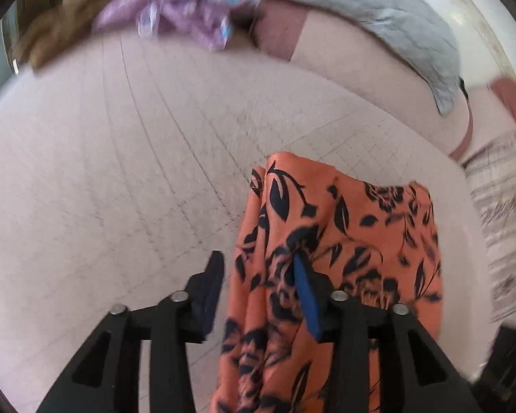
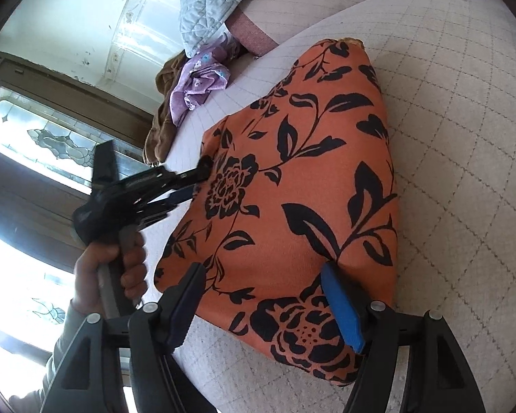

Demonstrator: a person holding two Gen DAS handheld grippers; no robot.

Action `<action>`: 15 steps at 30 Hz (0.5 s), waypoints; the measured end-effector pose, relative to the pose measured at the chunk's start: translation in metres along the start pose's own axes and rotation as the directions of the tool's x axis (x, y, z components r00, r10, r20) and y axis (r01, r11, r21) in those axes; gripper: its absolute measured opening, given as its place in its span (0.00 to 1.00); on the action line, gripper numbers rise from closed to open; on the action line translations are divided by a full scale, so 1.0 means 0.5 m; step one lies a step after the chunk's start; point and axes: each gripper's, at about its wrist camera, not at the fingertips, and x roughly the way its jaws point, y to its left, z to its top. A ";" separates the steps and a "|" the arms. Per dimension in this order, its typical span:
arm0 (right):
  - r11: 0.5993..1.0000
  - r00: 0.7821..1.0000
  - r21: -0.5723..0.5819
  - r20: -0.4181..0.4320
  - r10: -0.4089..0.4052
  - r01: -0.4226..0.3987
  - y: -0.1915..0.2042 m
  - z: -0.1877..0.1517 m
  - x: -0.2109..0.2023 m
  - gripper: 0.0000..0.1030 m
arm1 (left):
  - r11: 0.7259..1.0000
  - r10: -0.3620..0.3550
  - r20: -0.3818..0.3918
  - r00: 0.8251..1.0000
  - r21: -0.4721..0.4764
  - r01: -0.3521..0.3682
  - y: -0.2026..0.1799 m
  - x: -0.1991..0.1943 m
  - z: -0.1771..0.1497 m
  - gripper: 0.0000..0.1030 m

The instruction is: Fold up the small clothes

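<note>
Orange floral-print garment (image 2: 292, 186), patterned with black leaves and blooms, lies on the pale quilted bed cover (image 2: 464, 137). The left gripper (image 1: 258, 275) stands partly open with a raised fold of it between the fingers; whether the pads pinch it I cannot tell. The right gripper (image 2: 265, 296) gapes wide over the near edge, gripping nothing.

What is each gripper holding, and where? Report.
Right gripper: nothing; its jaws stand open over the near corner of the orange floral cloth. Left gripper: the cloth's edge lies between its jaws, but a grip cannot be told.
</note>
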 end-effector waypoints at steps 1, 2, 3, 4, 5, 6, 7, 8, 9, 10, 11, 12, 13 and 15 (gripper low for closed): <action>1.000 1.000 -0.002 0.001 -0.002 0.002 0.002 0.000 0.000 0.73 | 0.998 0.047 0.041 0.998 0.038 -0.048 -0.013 -0.026 -0.017 0.53; 1.000 1.000 -0.003 0.002 -0.008 0.008 0.005 -0.002 -0.002 0.73 | 0.996 0.065 0.066 0.996 0.058 -0.068 -0.022 -0.044 -0.030 0.56; 1.000 1.000 -0.003 0.001 -0.017 0.017 0.008 -0.005 -0.003 0.73 | 0.994 0.070 0.082 0.994 0.076 -0.076 -0.028 -0.058 -0.041 0.56; 1.000 1.000 0.002 0.003 -0.029 0.029 0.014 -0.008 -0.006 0.73 | 0.993 0.072 0.089 0.993 0.085 -0.080 -0.024 -0.071 -0.048 0.56; 0.999 0.999 0.005 0.007 -0.041 0.041 0.021 -0.011 -0.011 0.74 | 0.991 0.080 0.105 0.991 0.098 -0.090 -0.030 -0.090 -0.063 0.57; 0.999 0.999 0.000 0.017 -0.048 0.048 0.031 -0.015 -0.019 0.74 | 0.990 0.083 0.118 0.989 0.104 -0.096 -0.033 -0.099 -0.074 0.57; 0.999 0.999 -0.015 0.023 -0.040 0.040 0.042 -0.020 -0.025 0.75 | 0.989 0.087 0.125 0.988 0.109 -0.100 -0.036 -0.107 -0.081 0.57; 0.999 0.999 -0.021 0.023 -0.026 0.027 0.045 -0.024 -0.025 0.78 | 0.987 0.096 0.132 0.987 0.118 -0.112 -0.038 -0.117 -0.093 0.57; 1.000 1.000 -0.020 0.018 -0.022 0.022 0.043 -0.028 -0.020 0.80 | 0.985 0.104 0.134 0.986 0.122 -0.121 -0.039 -0.117 -0.096 0.57; 0.999 0.999 -0.014 0.004 -0.035 0.035 0.034 -0.032 -0.010 0.80 | 0.984 0.110 0.130 0.985 0.128 -0.127 -0.045 -0.119 -0.103 0.57; 0.999 0.999 0.001 -0.008 -0.049 0.049 0.025 -0.035 -0.003 0.80 | 0.983 0.112 0.126 0.986 0.129 -0.128 -0.044 -0.126 -0.109 0.57; 0.999 0.999 0.014 -0.006 -0.050 0.050 0.023 -0.036 -0.004 0.80 | 0.983 0.116 0.130 0.985 0.130 -0.132 -0.042 -0.137 -0.117 0.57; 0.999 0.999 0.023 0.005 -0.049 0.049 0.029 -0.037 -0.014 0.80 | 0.982 0.116 0.138 0.984 0.131 -0.135 -0.041 -0.144 -0.124 0.57; 0.999 0.998 0.004 0.024 -0.054 0.054 0.048 -0.038 -0.033 0.80 | 0.980 0.130 0.154 0.980 0.130 -0.150 -0.036 -0.158 -0.130 0.58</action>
